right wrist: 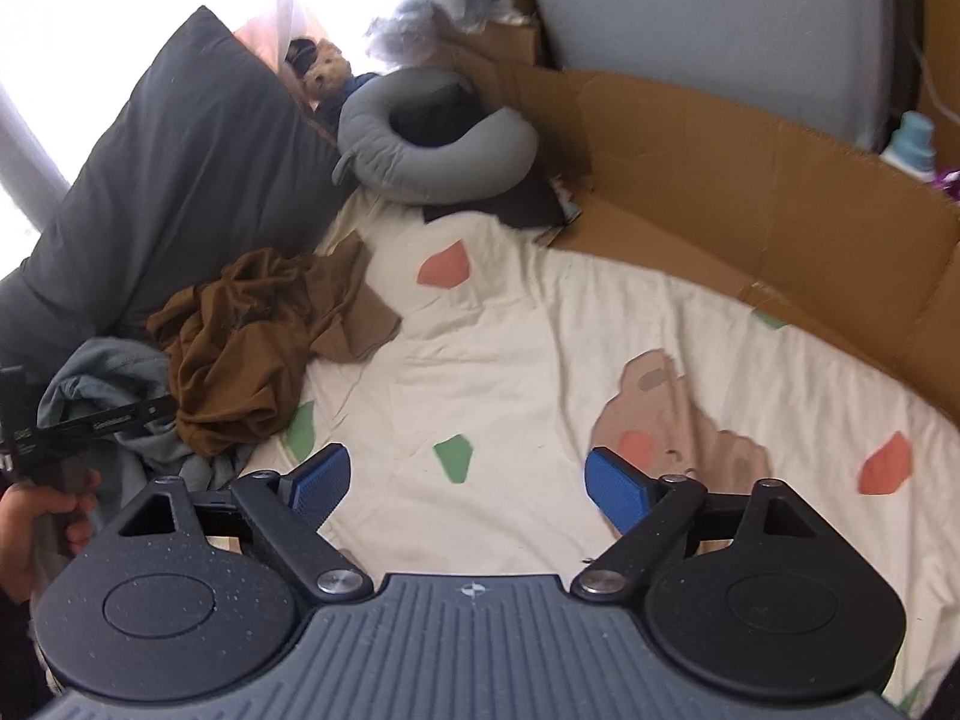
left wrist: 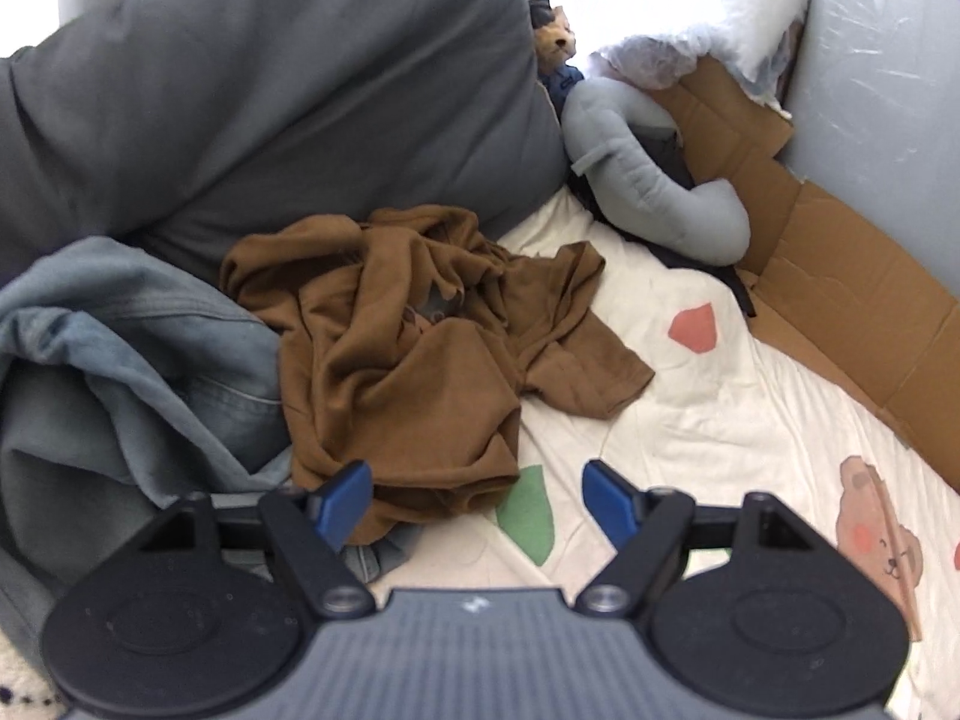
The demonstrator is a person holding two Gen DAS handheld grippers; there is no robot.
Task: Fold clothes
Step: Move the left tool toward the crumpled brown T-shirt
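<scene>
A crumpled brown garment [left wrist: 414, 348] lies in a heap on a cream patterned bed sheet [left wrist: 708, 420], partly over a grey-blue garment [left wrist: 138, 360]. My left gripper [left wrist: 477, 495] hovers open just in front of the heap's near edge, nothing between its blue pads. In the right wrist view the same brown garment [right wrist: 252, 348] sits at the left, with the grey-blue garment [right wrist: 114, 378] beside it. My right gripper [right wrist: 468, 483] stands open above bare cream sheet [right wrist: 510, 360], well to the right of the clothes. A hand [right wrist: 36, 534] holding the other gripper's handle shows at the left edge.
A dark grey pillow [left wrist: 270, 90] leans behind the clothes. A grey U-shaped neck pillow [left wrist: 648, 180] and a small teddy bear [left wrist: 555, 42] sit at the head. Flattened cardboard [right wrist: 750, 192] lines the right side against a pale wall [right wrist: 690, 18].
</scene>
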